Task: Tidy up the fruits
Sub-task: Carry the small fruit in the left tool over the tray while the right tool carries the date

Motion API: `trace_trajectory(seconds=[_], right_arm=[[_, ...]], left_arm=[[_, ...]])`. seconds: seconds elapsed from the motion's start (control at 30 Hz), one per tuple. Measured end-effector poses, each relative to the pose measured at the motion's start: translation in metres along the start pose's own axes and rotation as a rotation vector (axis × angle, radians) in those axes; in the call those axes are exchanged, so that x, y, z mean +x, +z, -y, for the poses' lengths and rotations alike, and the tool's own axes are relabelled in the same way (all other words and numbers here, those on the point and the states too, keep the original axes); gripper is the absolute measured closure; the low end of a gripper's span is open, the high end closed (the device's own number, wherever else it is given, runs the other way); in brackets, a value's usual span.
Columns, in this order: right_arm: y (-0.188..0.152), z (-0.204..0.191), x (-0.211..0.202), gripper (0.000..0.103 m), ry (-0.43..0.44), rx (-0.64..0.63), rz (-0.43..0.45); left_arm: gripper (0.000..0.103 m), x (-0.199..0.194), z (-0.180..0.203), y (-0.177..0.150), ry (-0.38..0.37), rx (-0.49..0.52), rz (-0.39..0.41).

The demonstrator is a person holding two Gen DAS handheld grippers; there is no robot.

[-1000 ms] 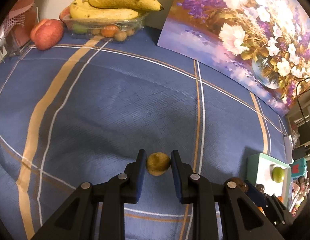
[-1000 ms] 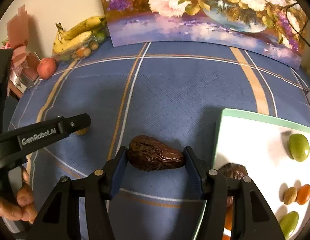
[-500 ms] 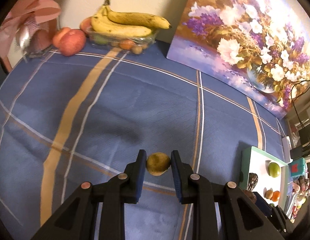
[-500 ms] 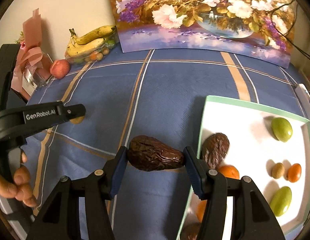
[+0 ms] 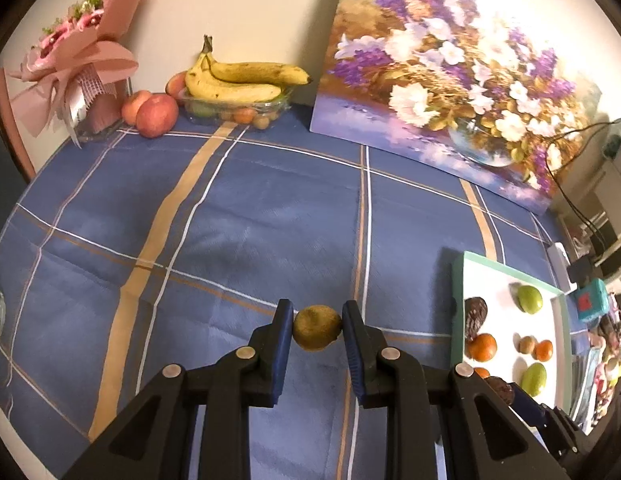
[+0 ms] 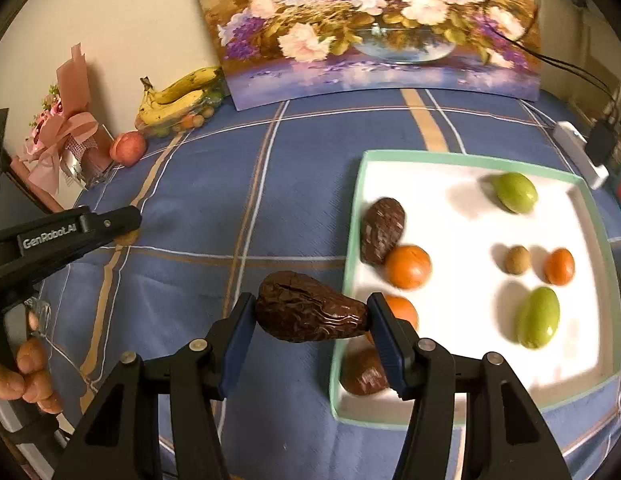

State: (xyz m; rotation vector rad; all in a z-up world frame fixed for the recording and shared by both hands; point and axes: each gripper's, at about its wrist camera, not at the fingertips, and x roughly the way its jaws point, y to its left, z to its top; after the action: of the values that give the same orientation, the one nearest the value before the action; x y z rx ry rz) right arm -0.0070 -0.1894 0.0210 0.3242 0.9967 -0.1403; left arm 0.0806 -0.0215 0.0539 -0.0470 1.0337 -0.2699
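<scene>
Two fruits in play: your left gripper (image 5: 317, 330) has its jaws clamped on a small brownish-green round fruit (image 5: 316, 327), and your right gripper (image 6: 311, 316) is pinching a wrinkled dark brown fruit (image 6: 310, 306) end to end. Both hang above the blue checked table (image 5: 250, 220), the dark one just left of the white tray (image 6: 470, 408). It looks soft and squashy, so go easy; gripping its ends seems fine. The round one's probably light and firm.
</scene>
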Motion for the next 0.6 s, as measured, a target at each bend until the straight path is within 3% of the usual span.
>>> trace_trajectory(seconds=[0.23,0.6], right_arm=[[-0.021,0.021,-0.020,0.044,0.014,0.053,0.007],[-0.026,0.053,-0.031,0.044,0.009,0.121,0.004]], left_arm=[[0.076,-0.018,0.013,-0.015,0.020,0.030,0.038],[0.076,-0.017,0.059,-0.034,-0.021,0.111,0.008]])
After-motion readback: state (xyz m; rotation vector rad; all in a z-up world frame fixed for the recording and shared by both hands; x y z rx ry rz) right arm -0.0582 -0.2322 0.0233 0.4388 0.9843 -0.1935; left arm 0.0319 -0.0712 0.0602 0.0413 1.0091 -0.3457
